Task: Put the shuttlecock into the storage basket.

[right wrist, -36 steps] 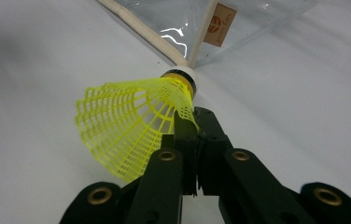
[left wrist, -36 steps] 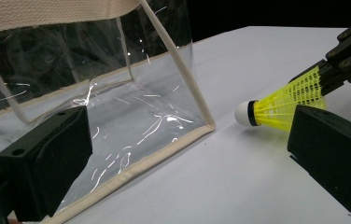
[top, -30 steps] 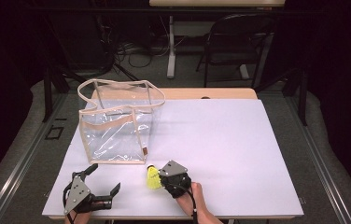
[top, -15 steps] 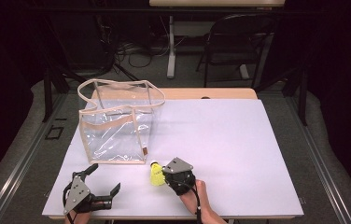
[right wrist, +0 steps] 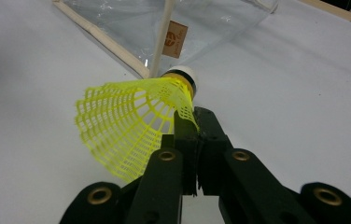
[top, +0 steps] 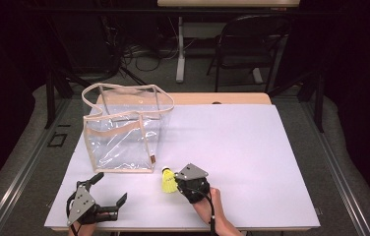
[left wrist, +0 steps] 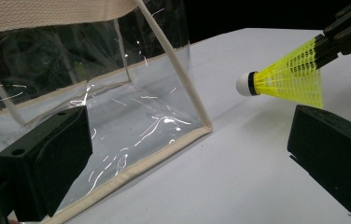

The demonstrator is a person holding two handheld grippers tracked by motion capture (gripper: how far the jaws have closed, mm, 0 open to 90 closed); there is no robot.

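Since a second ago the right gripper [top: 175,183] has slid a little to the right along the worktop's [top: 252,147] near edge, carrying the yellow shuttlecock [top: 168,181] with it, while the left gripper [top: 109,189] has stayed put at the near left corner. The right hand [top: 207,202] reaches in from the near edge, wrist low, its jaws pressed together on the rim of the shuttlecock's mesh skirt [right wrist: 127,126]; the white cork tip [right wrist: 183,73] points away toward the clear bag [top: 124,130]. That bag stands upright near the left edge, its near right corner just beside the shuttlecock. The left gripper rests with jaws spread wide, nothing between them, aimed toward the bag's lower corner [left wrist: 206,128].
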